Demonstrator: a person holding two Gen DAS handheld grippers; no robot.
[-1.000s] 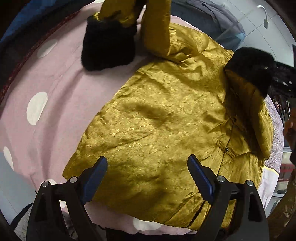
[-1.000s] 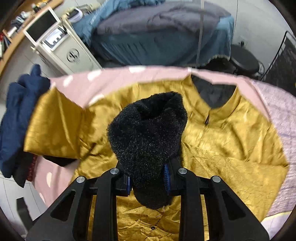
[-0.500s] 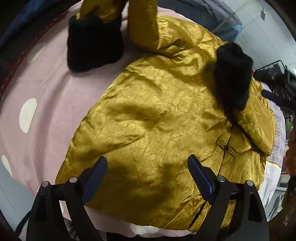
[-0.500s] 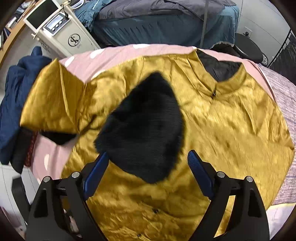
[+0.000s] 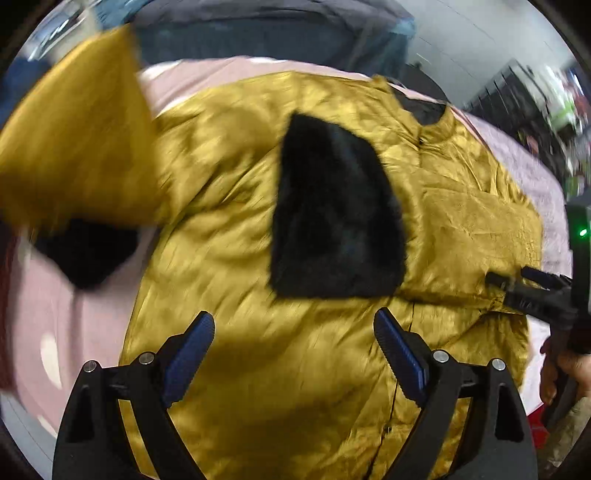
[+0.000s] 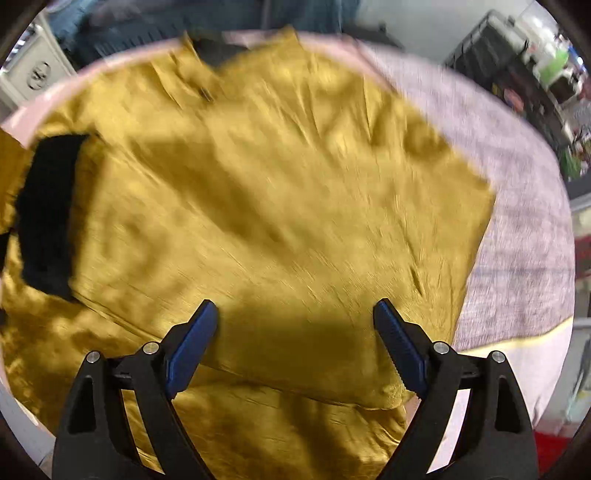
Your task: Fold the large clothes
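- A pink polka-dot cover (image 5: pixel 92 332) lies over the bed, with a grey-lilac blanket (image 6: pixel 517 221) at the right of the frame.
- A dark blue bed (image 5: pixel 277 33) stands at the top, and shelves blur at the upper right.
- The gold jacket (image 5: pixel 240 229) is spread flat, centre frame, one black fur cuff (image 5: pixel 332 214) folded across its chest.
- The left hand-held gripper (image 5: pixel 293 339) hangs wide open over the hem, gripping nothing.
- The right hand-held gripper (image 6: pixel 295 332) is equally wide above the folded sleeve (image 6: pixel 277 206), empty.

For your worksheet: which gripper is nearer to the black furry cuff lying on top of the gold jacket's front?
Left. The left gripper hangs open just below the black furry cuff in its view; the right gripper is over the folded sleeve, with that cuff at its view's far left.
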